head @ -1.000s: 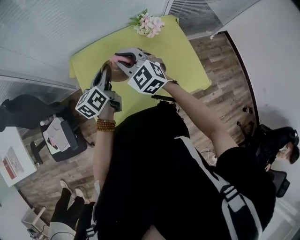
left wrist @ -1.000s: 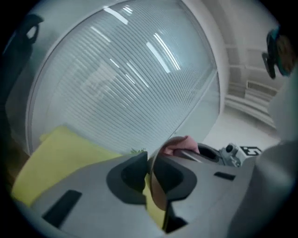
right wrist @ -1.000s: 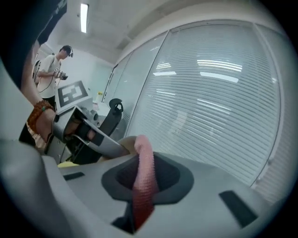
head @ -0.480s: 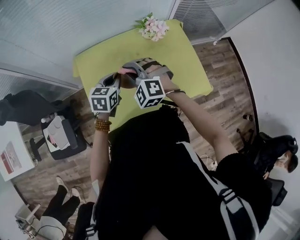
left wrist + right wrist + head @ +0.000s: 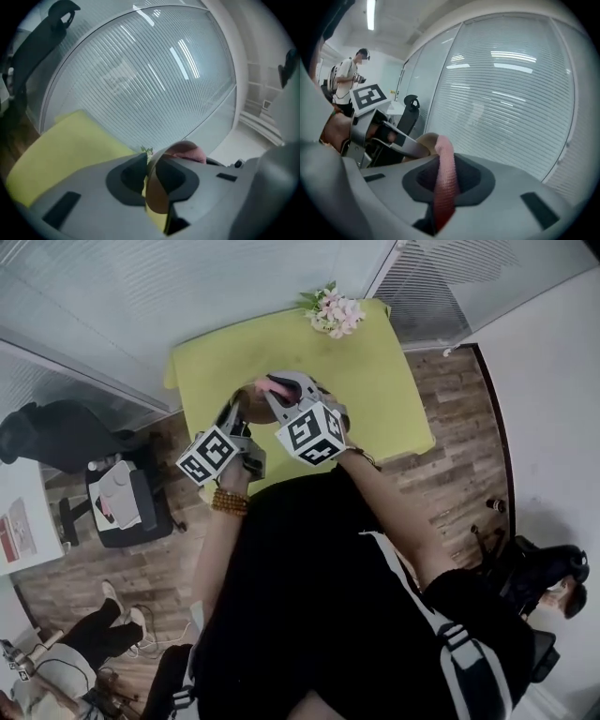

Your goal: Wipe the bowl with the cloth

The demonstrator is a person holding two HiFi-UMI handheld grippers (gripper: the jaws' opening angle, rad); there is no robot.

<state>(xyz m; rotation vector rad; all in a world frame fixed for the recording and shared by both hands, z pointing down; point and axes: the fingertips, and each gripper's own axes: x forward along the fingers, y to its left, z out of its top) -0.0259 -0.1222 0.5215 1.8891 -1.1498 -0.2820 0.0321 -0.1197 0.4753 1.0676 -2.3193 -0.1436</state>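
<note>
The left gripper (image 5: 151, 164) is pinching the thin wall of the bowl (image 5: 155, 196). Its narrowly set jaws have just been easing open a little, with the rim standing between them. This is holding the bowl up off the yellow-green table (image 5: 384, 390), I judge to steady it for wiping. The right gripper (image 5: 441, 163) is clamping a fold of the pink cloth (image 5: 445, 187) between nearly closed jaws, and the cloth's free end is reaching toward the bowl's rim, probably to rub inside. Both grippers are hovering close together over the near part of the table, well apart from the flowers (image 5: 334, 311) at its far edge. In the head view the grippers are covering most of the bowl, and nothing is showing whether the cloth is touching it.
</note>
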